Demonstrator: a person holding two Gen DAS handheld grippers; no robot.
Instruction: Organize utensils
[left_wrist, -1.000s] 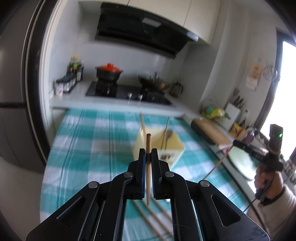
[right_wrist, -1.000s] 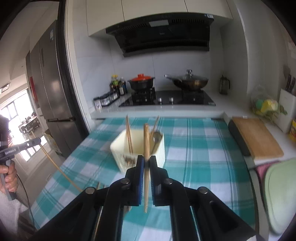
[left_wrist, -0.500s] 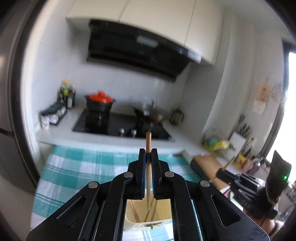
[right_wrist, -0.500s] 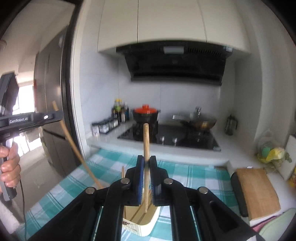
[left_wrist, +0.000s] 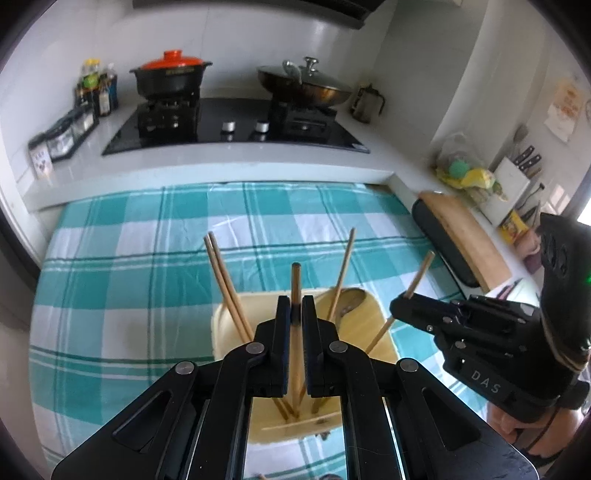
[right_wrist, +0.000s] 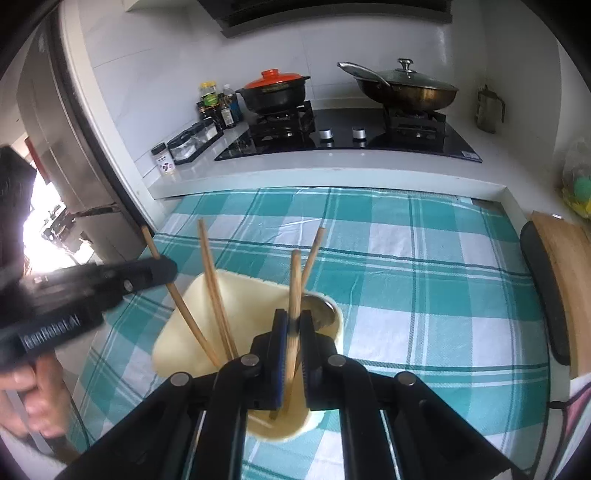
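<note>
A cream utensil holder (left_wrist: 229, 325) stands on the teal checked tablecloth (left_wrist: 147, 258), with several wooden chopsticks and a metal spoon (left_wrist: 351, 299) in it. My left gripper (left_wrist: 295, 306) hangs over it, pads on an upright chopstick (left_wrist: 295, 280) whose lower end reaches inside; its jaws are beginning to open. From the right, my right gripper (left_wrist: 402, 302) slants another chopstick (left_wrist: 421, 269) into the holder. In the right wrist view, the right gripper (right_wrist: 293, 321) grips a slightly tilted chopstick (right_wrist: 295, 273) above the holder (right_wrist: 177, 332), jaws starting to open. The left gripper (right_wrist: 166, 269) is at the left.
Behind the table runs a white counter with a black hob (left_wrist: 236, 129), a red-lidded pot (left_wrist: 170, 74) and a lidded wok (left_wrist: 306, 85). Spice jars (left_wrist: 66, 129) stand at the left. A wooden cutting board (left_wrist: 465, 236) and a knife block (left_wrist: 517, 173) lie to the right.
Both grippers have come forward and down over the holder and now tilt more steeply. The two held chopsticks now have their lower ends inside the holder.
</note>
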